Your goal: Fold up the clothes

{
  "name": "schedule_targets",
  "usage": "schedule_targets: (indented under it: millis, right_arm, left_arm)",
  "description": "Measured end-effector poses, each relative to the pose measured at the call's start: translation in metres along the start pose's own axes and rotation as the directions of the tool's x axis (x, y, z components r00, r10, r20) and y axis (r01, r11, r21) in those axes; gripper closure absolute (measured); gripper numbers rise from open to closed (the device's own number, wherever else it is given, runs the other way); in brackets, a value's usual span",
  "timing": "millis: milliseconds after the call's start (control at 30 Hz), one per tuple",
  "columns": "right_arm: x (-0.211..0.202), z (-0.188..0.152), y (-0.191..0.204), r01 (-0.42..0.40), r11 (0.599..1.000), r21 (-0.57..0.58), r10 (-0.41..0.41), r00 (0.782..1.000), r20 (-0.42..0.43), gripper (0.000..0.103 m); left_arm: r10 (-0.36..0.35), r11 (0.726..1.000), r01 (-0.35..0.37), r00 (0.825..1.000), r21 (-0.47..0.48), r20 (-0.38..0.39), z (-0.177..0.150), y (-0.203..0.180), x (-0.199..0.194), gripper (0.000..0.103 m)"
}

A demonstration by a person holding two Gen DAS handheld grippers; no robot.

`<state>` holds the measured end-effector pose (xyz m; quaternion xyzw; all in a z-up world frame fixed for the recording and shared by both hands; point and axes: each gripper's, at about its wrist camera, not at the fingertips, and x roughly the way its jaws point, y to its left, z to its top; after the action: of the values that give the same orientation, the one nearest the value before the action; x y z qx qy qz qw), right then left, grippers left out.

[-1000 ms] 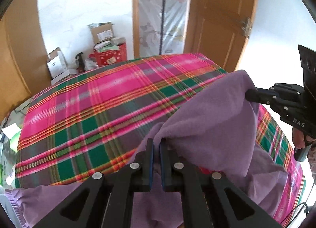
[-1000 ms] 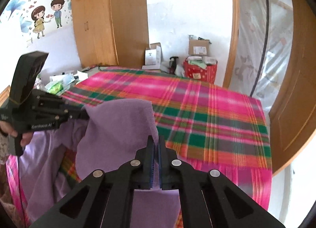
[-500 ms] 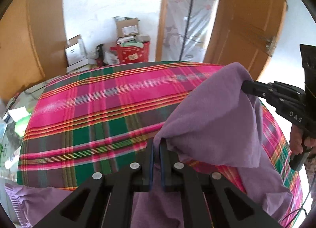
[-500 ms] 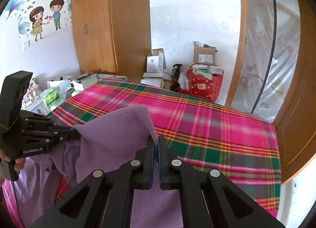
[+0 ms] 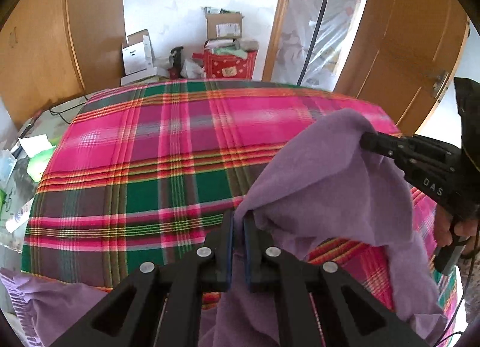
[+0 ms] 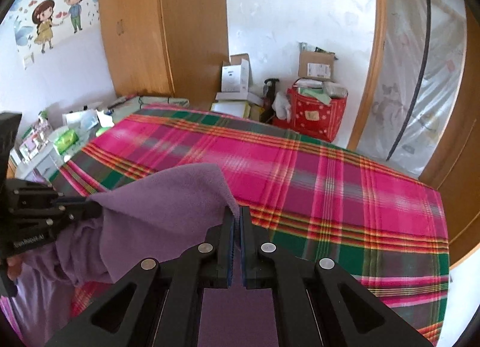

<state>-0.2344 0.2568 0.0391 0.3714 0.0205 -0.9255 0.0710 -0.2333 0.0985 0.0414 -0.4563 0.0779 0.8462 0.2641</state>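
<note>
You hold the purple garment (image 5: 327,185) by one edge, raised above the plaid bedspread (image 5: 150,149), with a corner in each tool. Your left hand-held gripper (image 5: 237,227) is clenched on a fold of the cloth; its jaws have just been opening slightly, yet fabric remains pinched between them. Your right hand-held gripper (image 6: 237,221) is clenched tight on the other corner of the same edge. In the left wrist view the right tool appears at the right margin, its tip buried in the cloth — the held edge runs as one span from one tool to the other, across the line both point along. The rest of the garment hangs from that edge toward you and trails onto the near side of the bed. Open bedspread lies ahead of both tools, on the far side of the held edge. Judgement: the next move depends on carrying this edge forward level; neither hand is clearly nearer. Risk noted — the left grip looks the looser.
</note>
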Motion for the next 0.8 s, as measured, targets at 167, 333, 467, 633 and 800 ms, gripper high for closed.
schedule_targets:
  millis: [167, 333, 467, 633, 800]
  right_arm:
    - [0.005, -0.01, -0.008, -0.017, 0.999, 0.046, 0.02, 0.998, -0.063, 0.093]
    - [-0.019, -0.026, -0.02, -0.02, 0.994, 0.108, 0.027, 0.997, -0.069, 0.08]
    - [-0.05, -0.048, -0.024, -0.032, 0.989, 0.145, 0.041, 0.997, -0.059, 0.077]
    - [-0.096, -0.087, -0.025, -0.048, 0.981, 0.187, 0.06, 0.997, -0.058, 0.073]
    - [-0.14, -0.125, -0.024, -0.042, 0.967, 0.252, 0.054, 0.998, -0.04, 0.072]
  left_arm:
    - [0.018, 1.0, -0.019, 0.999, -0.021, -0.036, -0.005, 0.004, 0.003, 0.09]
    - [0.004, 1.0, -0.005, 1.0, -0.027, -0.027, -0.016, 0.006, -0.015, 0.084]
    - [-0.005, 1.0, 0.006, 1.0, -0.016, 0.021, -0.028, 0.006, -0.051, 0.083]
    - [-0.018, 1.0, 0.018, 0.997, 0.002, 0.072, -0.056, 0.004, -0.098, 0.078]
    - [-0.018, 1.0, 0.019, 0.997, -0.011, 0.07, -0.097, 0.006, -0.129, 0.078]
